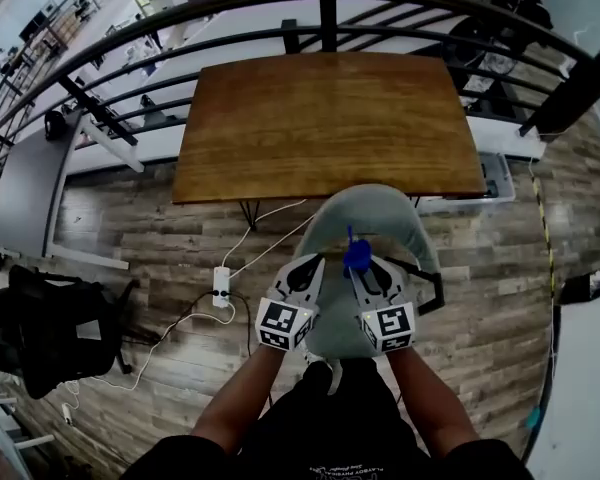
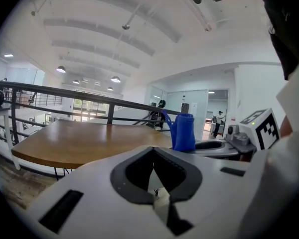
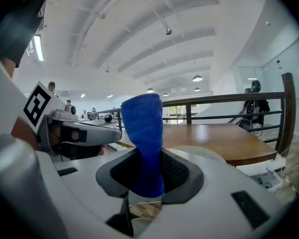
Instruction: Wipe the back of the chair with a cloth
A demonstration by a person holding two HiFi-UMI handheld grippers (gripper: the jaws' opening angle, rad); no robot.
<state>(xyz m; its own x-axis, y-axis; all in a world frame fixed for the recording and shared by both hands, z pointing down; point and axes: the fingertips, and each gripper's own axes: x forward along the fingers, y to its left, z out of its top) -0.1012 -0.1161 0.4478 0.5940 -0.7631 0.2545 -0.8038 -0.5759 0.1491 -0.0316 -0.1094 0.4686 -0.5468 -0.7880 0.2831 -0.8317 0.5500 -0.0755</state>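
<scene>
Task stage: I judge the wiping not yet under way; the cloth is gripped and ready, but I see no contact with the chair.
Done: the blue cloth (image 1: 357, 256) is in hand and I am standing at the grey shell chair (image 1: 375, 218), which faces the wooden table (image 1: 325, 118).
Left: bring the cloth down onto the chair's back and wipe it; all of that remains, as far as I can see.
Right gripper (image 1: 368, 270): jaws clamped on the cloth, which stands up out of them in a bunched roll into open air.
Left gripper (image 1: 308, 268): jaws drawn together with nothing between them; it hangs just beside the right one.
Cloth position: above the chair in the head view, between the two gripper tips; I cannot tell how high it sits over the shell.
Chair back: mostly hidden under my grippers and arms, so I cannot judge its condition.
Markers: each gripper's cube shows black-and-white square patterns, no letters.
Other writing: faint pale print on my dark shirt at the bottom edge, too small to read.
Brands: none I can make out on chair, cloth or table.
</scene>
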